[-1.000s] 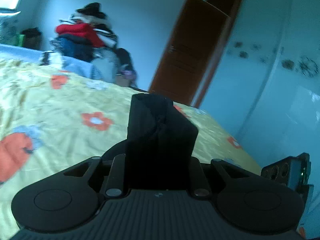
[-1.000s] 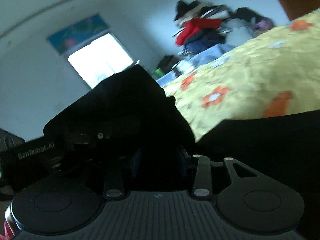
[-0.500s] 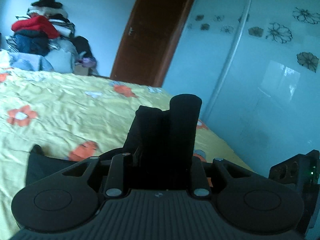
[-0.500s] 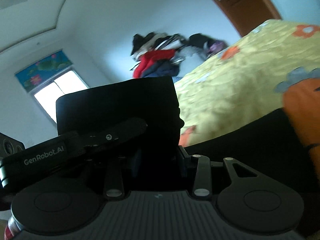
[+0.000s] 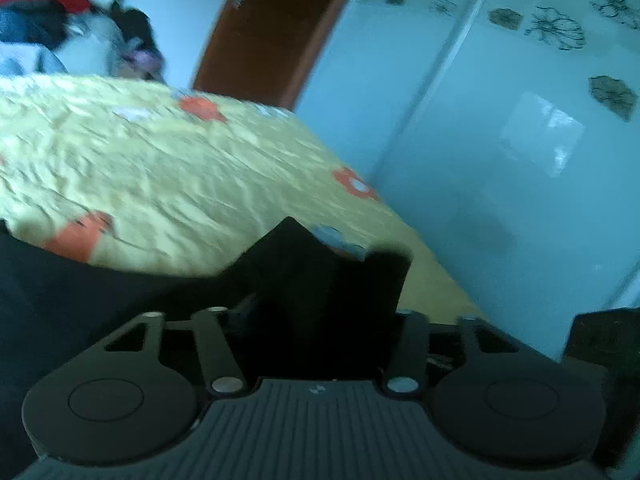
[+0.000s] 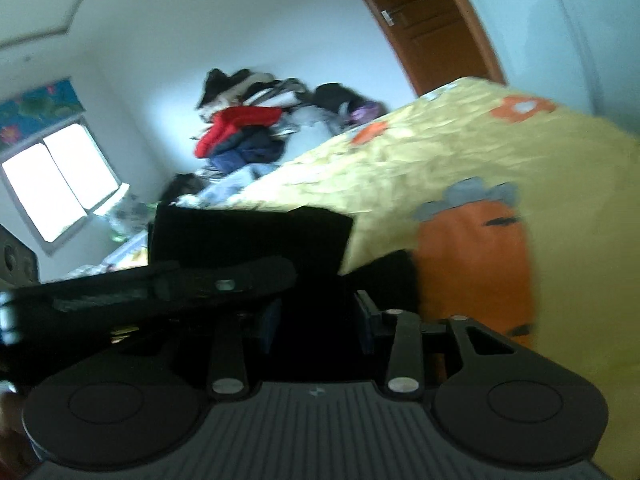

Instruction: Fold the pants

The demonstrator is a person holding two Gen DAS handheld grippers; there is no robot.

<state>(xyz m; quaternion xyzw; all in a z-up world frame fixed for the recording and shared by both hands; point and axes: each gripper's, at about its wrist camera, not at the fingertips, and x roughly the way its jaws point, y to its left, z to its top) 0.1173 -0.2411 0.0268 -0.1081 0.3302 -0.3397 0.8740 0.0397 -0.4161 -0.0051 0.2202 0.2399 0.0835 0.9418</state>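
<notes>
The black pants (image 5: 80, 300) spread over the yellow flowered bedspread (image 5: 180, 168) at the lower left of the left wrist view. A fold of them peaks between the fingers of my left gripper (image 5: 340, 264). Its jaws are opening, and bedspread shows in the gap beside the right finger (image 5: 384, 280). In the right wrist view a raised block of black pants cloth (image 6: 248, 236) stands between the fingers of my right gripper (image 6: 316, 268). Those jaws are opening too, with the cloth still filling them. The left gripper's body (image 6: 160, 288) crosses just left of it.
A heap of clothes (image 6: 248, 132) is piled beyond the bed's far end. A brown door (image 5: 272, 28) and a pale wardrobe with flower prints (image 5: 500, 140) stand past the bed's right edge. A bright window (image 6: 56, 188) is at the left.
Both grippers swung across and sank toward the bed. The left jaws spread apart, and the pants cloth that stood upright in them now lies low over the bedspread.
</notes>
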